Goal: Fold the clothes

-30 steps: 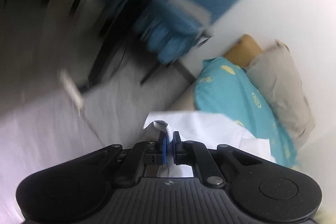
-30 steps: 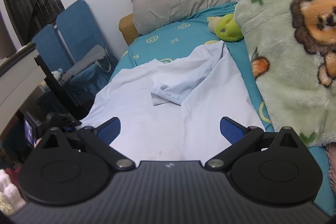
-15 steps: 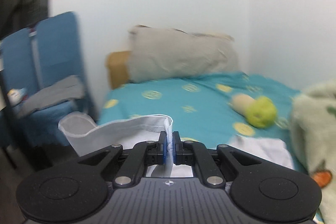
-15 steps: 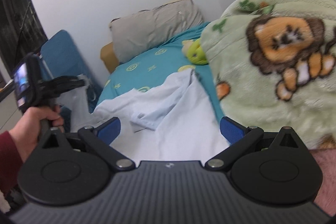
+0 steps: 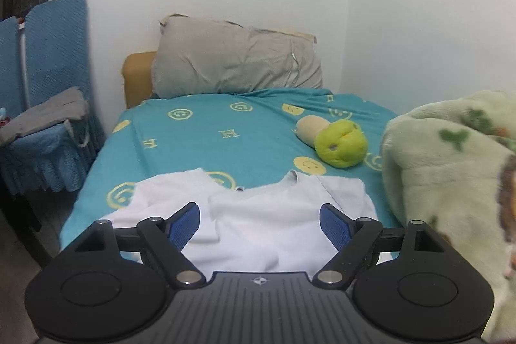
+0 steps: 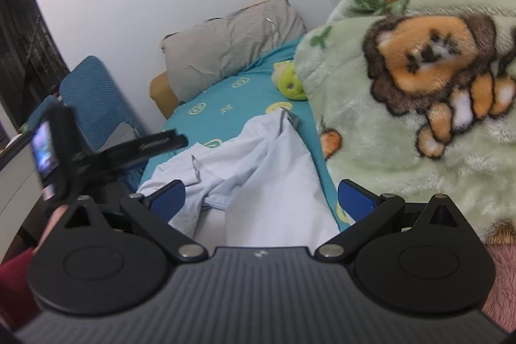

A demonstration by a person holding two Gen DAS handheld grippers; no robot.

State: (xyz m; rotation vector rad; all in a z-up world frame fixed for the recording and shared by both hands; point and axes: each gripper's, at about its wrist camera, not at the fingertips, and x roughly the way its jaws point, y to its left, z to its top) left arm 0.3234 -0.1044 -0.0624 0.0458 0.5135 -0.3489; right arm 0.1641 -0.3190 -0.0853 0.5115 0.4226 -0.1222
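A white shirt (image 5: 267, 215) lies spread on the teal bed sheet (image 5: 206, 131), its left side folded inward over the body. My left gripper (image 5: 259, 220) hovers open just above the shirt's near part, nothing between its blue pads. In the right wrist view the same shirt (image 6: 258, 176) shows creased folds toward its left edge. My right gripper (image 6: 261, 199) is open over the shirt's near end and holds nothing. The left gripper (image 6: 174, 141) appears there at the left, held by a hand (image 6: 53, 221) with a red sleeve.
A grey pillow (image 5: 235, 60) leans at the head of the bed. A green plush toy (image 5: 340, 142) lies beyond the shirt's right shoulder. A green lion-print blanket (image 6: 419, 86) is heaped along the right side. A blue chair (image 5: 42, 105) with grey cloth stands to the left.
My left gripper carried a shirt edge up and over from the bedside, then opened and let it go onto the shirt. The right gripper stayed open and tilted rightward toward the blanket.
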